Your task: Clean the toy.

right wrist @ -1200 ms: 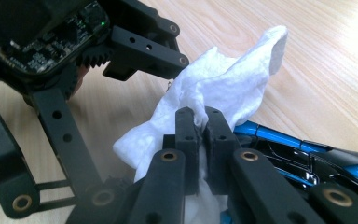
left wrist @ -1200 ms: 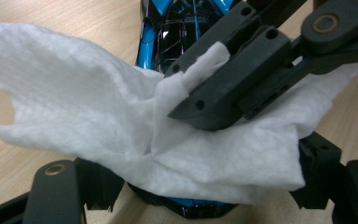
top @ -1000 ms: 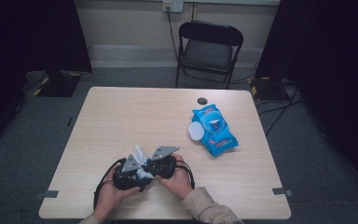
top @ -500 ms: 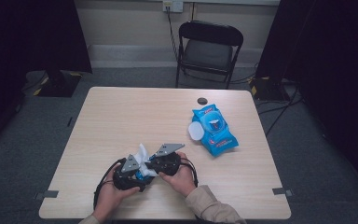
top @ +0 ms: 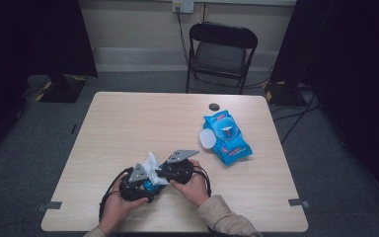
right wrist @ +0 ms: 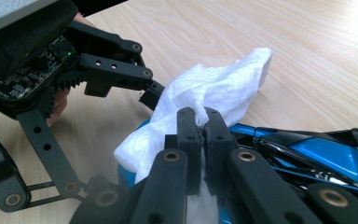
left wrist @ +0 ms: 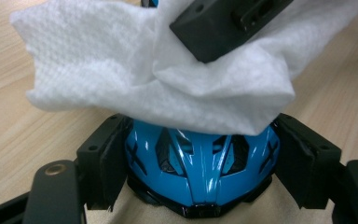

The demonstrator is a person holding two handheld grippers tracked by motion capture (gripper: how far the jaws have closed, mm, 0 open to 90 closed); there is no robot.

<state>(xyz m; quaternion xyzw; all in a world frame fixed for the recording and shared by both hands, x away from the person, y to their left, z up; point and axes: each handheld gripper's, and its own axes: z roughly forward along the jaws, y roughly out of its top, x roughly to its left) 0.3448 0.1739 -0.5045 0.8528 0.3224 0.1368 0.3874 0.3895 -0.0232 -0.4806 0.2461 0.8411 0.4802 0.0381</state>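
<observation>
A glossy blue toy car (left wrist: pixel 200 163) sits between the jaws of my left gripper (left wrist: pixel 205 154), whose pads press on its two sides. A white wipe (left wrist: pixel 158 70) lies draped over the car's far end. My right gripper (right wrist: pixel 201 116) is shut on a fold of that wipe (right wrist: pixel 214 93) and holds it against the car (right wrist: pixel 326 154). In the high view both grippers meet near the table's front edge, left gripper (top: pixel 145 183) and right gripper (top: pixel 164 173), with the wipe (top: pixel 153 162) between them.
A blue pack of wipes (top: pixel 227 140) lies at the table's right middle with its white lid (top: pixel 207 138) flipped open. A small dark round object (top: pixel 213 106) sits near the far edge. A black folding chair (top: pixel 219 54) stands beyond the wooden table (top: pixel 128 123).
The right gripper with the wipe has shifted slightly over the car. The left gripper and the car have stayed in place.
</observation>
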